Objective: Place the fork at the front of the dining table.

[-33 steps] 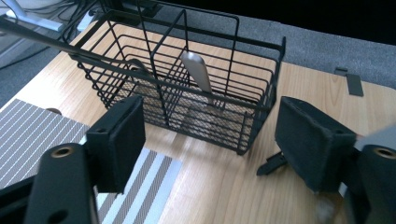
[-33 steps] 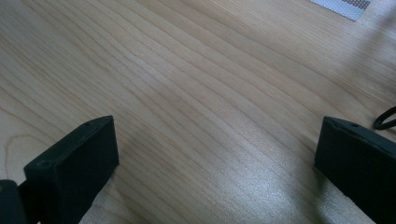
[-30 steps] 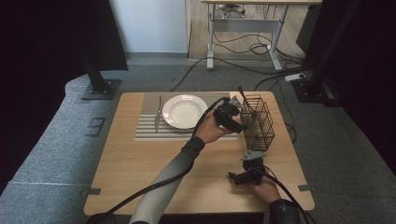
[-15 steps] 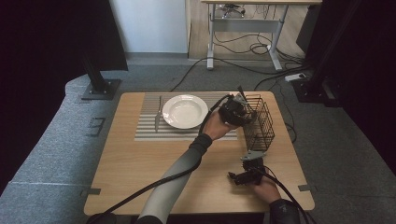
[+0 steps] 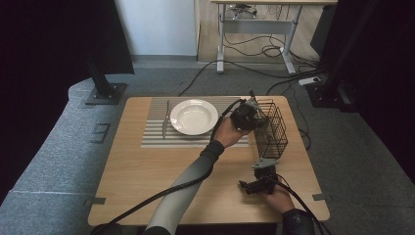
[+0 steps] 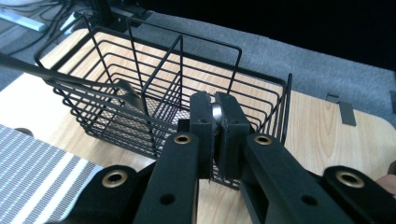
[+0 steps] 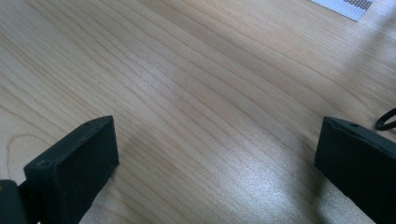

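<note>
The left hand-held gripper (image 6: 215, 122) had just been closing, and there it was, jaws pinched tight on a slim, shiny piece of metal (image 6: 216, 113) at the near edge of the black wire basket (image 6: 154, 93); it looked like the handle of a piece of cutlery, though too little of it showed to say which; in the high view the same left hand-held gripper (image 5: 252, 113) sat right at the basket (image 5: 272, 129), on the side facing the white plate (image 5: 194, 116); a knife (image 5: 166, 119) lay on the striped placemat (image 5: 156, 133) just left of the plate, so the place setting was half laid; inside the basket a darker utensil (image 6: 127, 93) leaned against the wire divider; down near the front edge of the desk (image 5: 147, 181) the right hand-held gripper (image 5: 264, 176) waited, and its own view showed its jaws spread wide over bare wood with nothing between them (image 7: 215, 154); by my reading, the step in hand was the pick itself, grip made, lift not yet begun; the next move called for a straight pull upward so the handle would clear the wire rim without snagging or dragging the light basket along, then a carry across to the placemat.
</note>
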`<action>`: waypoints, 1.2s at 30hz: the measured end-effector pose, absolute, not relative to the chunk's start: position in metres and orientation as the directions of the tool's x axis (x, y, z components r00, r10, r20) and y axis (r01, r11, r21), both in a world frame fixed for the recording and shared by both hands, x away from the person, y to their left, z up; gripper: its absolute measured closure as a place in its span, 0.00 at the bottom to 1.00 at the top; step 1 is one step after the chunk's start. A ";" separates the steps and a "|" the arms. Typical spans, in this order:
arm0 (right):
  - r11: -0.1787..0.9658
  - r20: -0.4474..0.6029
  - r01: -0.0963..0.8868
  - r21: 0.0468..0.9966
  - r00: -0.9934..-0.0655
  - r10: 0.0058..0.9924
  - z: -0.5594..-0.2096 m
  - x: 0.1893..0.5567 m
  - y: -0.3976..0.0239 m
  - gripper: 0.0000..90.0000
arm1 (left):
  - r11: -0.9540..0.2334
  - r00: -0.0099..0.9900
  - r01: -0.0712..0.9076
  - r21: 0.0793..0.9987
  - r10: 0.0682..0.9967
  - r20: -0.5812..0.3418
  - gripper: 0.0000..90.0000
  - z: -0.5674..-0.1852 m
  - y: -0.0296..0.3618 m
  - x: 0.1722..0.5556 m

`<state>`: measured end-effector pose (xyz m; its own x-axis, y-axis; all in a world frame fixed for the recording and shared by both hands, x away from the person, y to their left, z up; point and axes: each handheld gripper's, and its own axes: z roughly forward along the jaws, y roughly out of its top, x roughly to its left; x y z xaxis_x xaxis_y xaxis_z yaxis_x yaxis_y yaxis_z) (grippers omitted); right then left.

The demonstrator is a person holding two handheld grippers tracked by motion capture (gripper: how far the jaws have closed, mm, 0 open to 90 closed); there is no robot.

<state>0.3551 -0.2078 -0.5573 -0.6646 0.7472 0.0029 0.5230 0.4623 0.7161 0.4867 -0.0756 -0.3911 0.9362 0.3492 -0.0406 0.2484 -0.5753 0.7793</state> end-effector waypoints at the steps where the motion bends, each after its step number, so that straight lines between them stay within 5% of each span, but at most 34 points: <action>1: 0.462 0.003 0.523 0.716 -0.665 0.747 -0.557 0.355 -0.208 0.00 | -0.579 0.938 0.242 0.779 0.346 -0.035 0.96 -0.389 -0.075 0.487; 36: 0.465 0.008 0.524 0.714 -0.669 0.743 -0.557 0.355 -0.207 0.00 | -0.541 0.933 0.143 0.829 0.354 0.070 0.96 -0.280 -0.019 0.450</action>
<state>0.3550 -0.2071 -0.5569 -0.6691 0.7432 0.0079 0.5245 0.4645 0.7135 0.4498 -0.0192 -0.2801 0.9327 0.3539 0.0701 0.1428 -0.5405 0.8291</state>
